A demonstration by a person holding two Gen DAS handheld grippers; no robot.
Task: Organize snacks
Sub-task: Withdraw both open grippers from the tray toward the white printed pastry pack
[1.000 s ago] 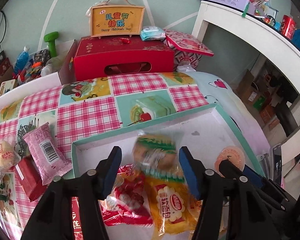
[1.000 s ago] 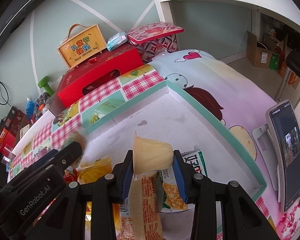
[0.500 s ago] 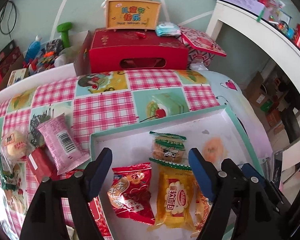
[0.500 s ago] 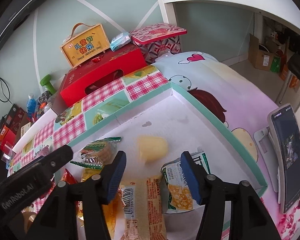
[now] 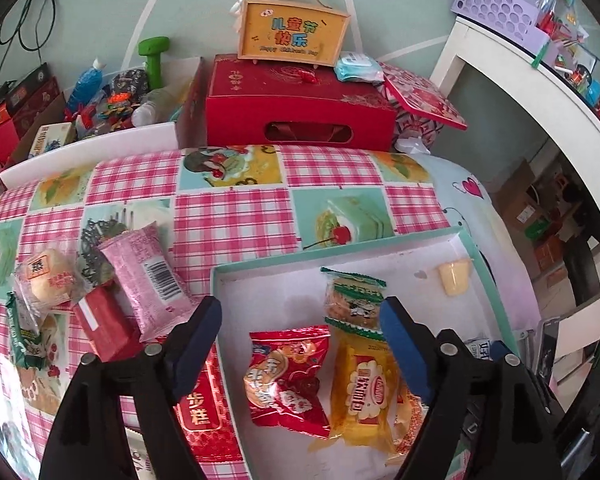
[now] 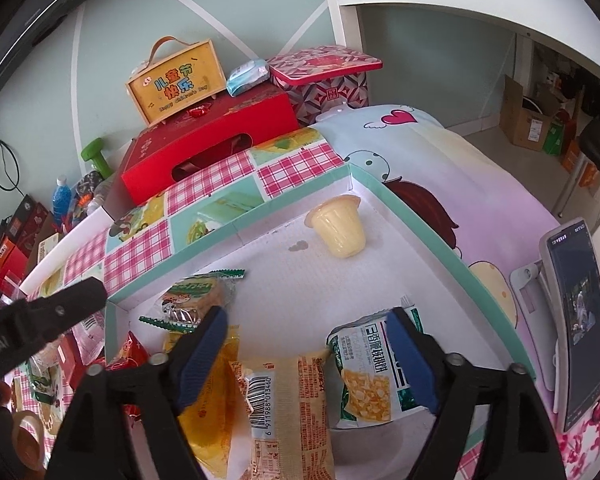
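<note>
Teal-rimmed tray [image 6: 420, 216] with jelly cup [image 6: 339, 228], snack packets; both claws released, empty.

Bright, even daylight; soft shadows, sharp focus, strong fisheye bending and dark vignetting at the corners.

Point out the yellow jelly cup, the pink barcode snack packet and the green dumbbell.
yellow jelly cup [image 6: 342, 232]: right wrist view, on its side wall.
pink barcode snack packet [image 5: 150, 280]: left wrist view, middle of the wrapper.
green dumbbell [image 5: 154, 56]: left wrist view, on its upper end.
</note>
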